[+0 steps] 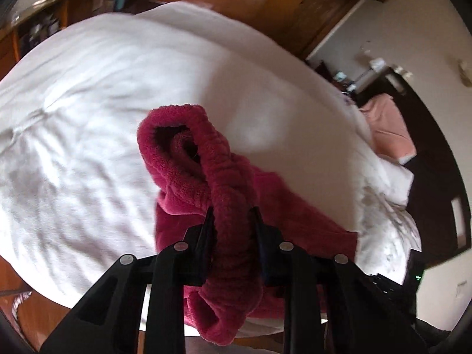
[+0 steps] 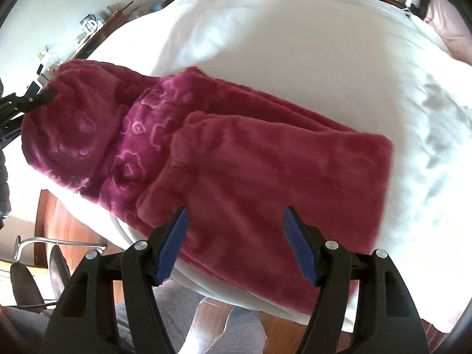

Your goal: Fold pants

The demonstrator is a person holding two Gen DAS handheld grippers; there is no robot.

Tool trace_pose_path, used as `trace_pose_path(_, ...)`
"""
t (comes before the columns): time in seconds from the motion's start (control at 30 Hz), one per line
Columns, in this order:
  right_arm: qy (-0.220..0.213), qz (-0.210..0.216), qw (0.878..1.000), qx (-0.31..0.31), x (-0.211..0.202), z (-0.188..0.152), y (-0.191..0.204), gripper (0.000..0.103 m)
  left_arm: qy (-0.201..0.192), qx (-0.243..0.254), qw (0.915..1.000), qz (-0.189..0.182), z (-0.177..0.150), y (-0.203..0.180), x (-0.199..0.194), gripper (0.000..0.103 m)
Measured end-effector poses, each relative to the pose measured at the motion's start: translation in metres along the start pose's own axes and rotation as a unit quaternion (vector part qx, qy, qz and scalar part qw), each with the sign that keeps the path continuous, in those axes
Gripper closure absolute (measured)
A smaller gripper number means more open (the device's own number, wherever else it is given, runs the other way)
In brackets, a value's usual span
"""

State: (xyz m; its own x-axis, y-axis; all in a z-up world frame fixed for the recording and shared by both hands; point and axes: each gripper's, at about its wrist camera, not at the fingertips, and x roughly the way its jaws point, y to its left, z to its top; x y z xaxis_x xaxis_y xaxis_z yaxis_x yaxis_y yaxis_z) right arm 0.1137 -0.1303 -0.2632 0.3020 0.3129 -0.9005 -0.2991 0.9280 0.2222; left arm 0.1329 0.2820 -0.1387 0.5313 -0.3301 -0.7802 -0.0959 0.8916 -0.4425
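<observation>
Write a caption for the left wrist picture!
Left gripper clamps the fuzzy red pants' waistband over the white bed.

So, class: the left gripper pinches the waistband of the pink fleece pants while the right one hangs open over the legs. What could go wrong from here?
1. The left gripper grips only the bunched waistband, so thick fleece could slip out.
2. The pants lie near the edge of the bed and could slide off.
3. The right gripper, jaws open, holds nothing, so the legs could shift or bunch.

A white-covered bed [image 1: 103,103] fills the room; wooden floor [image 2: 73,206] below; cluttered wooden shelf [image 1: 44,14] along the pale wall [image 1: 413,44].
</observation>
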Motion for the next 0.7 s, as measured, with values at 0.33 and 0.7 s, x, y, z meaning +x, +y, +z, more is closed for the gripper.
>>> trace_pose_path(0.33, -0.023, -0.003, 0.998, 0.052, -0.033, -0.043, -0.068, 0.034, 0.005, 0.122, 0.9880, -0.095, -0.039, -0.154, 0.019, 0.084)
trace_pose_path(0.7, -0.049, -0.002, 0.990, 0.131, -0.060, -0.080, -0.120, 0.034, 0.079, 0.243, 0.9523, -0.168, -0.087, -0.277, 0.074, 0.094)
